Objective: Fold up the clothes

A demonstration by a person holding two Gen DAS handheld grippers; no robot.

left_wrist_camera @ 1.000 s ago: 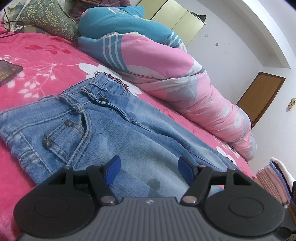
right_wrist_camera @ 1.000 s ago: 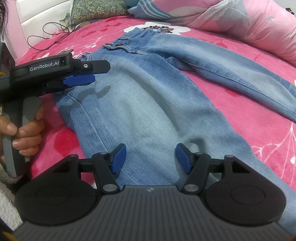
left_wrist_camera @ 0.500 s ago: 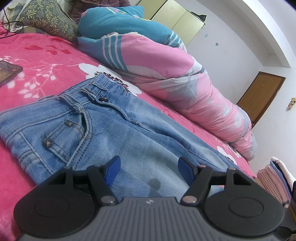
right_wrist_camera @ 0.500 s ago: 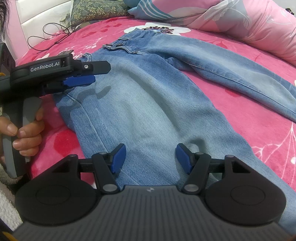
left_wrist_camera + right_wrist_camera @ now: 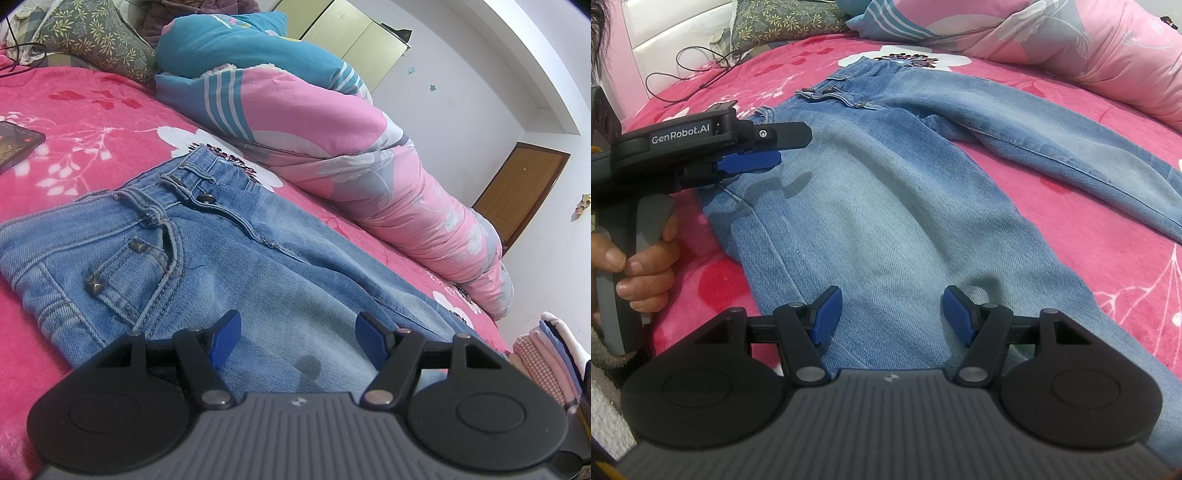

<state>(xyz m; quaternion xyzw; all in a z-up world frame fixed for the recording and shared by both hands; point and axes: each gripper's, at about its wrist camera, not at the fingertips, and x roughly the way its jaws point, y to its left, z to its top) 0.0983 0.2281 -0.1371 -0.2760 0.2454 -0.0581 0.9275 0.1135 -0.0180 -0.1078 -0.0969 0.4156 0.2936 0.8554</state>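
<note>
Right wrist view: jeans (image 5: 886, 206) lie lengthwise, waistband far; both hand-held grippers wide, empty.

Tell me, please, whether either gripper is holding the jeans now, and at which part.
Nothing is held. The left gripper and the right gripper both stand open over the jeans, with no denim pinched between the pads.

You get bright, even daylight and soft shadows on the jeans (image 5: 886, 206); fisheye bending curves the edges, and corners go dark.
</note>
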